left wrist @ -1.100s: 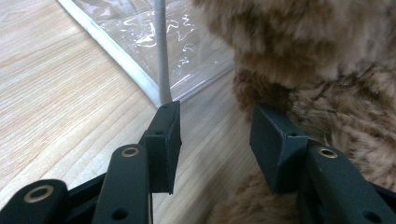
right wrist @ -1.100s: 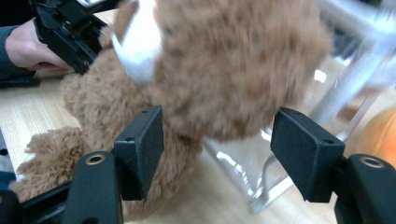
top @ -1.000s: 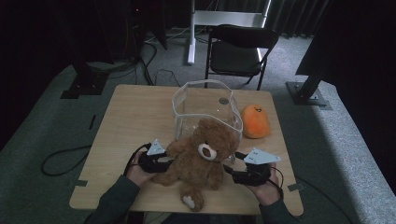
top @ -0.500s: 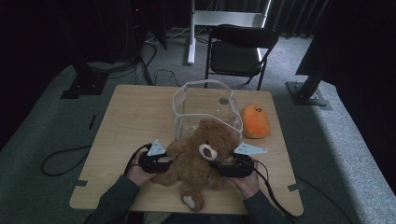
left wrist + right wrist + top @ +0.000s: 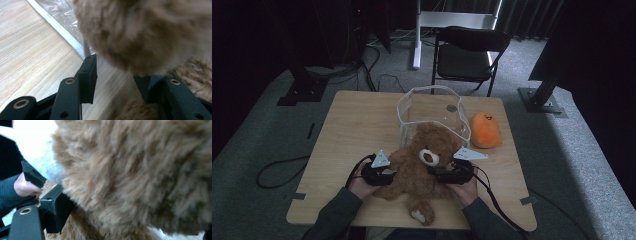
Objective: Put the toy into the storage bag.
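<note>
Brown and fluffy, the teddy bear sits on the desk, leaning on the clear plastic box; the right tongs have moved in from the side to the bear's arm, and their jaws have just been opening, with fur now between them but not squeezed yet; the left tongs are half open around the other arm, not pinching it that I can see; next comes a lift, I think; an orange plush toy waits nearby.
</note>
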A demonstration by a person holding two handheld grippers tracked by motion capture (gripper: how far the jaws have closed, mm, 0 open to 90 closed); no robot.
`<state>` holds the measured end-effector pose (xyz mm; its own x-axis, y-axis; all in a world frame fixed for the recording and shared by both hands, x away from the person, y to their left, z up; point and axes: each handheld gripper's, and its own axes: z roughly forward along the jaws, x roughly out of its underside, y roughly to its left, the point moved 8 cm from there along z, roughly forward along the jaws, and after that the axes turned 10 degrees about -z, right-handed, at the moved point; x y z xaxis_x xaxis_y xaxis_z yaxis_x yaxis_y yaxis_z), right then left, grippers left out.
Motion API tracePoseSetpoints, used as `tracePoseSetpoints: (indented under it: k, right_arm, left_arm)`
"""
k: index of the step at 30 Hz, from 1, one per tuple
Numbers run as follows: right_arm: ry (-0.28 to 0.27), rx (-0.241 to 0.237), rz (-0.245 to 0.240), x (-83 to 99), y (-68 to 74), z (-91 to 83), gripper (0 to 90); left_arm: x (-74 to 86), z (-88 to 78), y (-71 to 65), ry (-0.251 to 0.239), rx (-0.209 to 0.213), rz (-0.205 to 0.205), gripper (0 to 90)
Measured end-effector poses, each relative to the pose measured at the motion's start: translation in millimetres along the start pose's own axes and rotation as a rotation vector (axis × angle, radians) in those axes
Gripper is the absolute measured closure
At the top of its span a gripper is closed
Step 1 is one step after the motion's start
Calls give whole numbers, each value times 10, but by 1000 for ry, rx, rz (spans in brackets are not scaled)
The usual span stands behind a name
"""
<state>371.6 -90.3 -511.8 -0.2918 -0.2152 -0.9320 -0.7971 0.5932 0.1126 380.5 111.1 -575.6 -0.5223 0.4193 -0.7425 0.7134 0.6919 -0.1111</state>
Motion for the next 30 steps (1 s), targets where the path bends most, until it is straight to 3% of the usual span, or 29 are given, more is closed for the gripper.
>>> tracePoseSetpoints:
  k: [3, 13, 17, 22, 27, 30]
  right_arm:
    - [-22, -12, -3, -36, 23, 14, 182]
    - [-50, -60, -75, -139, 141, 1, 490]
    - [-52, -59, -107, -170, 170, -17, 594]
    - [-55, -50, -130, -185, 185, -43, 654]
    - [-90, -54, -196, -267, 247, -151, 718]
    - [-106, -51, -210, -313, 270, -215, 724]
  left_arm:
    - [2, 4, -13, 4, 2, 8, 543]
    - [11, 3, -19, 8, -11, 28, 551]
    - [7, -3, -8, 4, -13, 28, 550]
    - [-16, -27, 0, -12, -9, 22, 549]
    - [-36, -54, 26, -35, -5, 6, 536]
    - [-28, -66, 63, -36, -11, -3, 534]
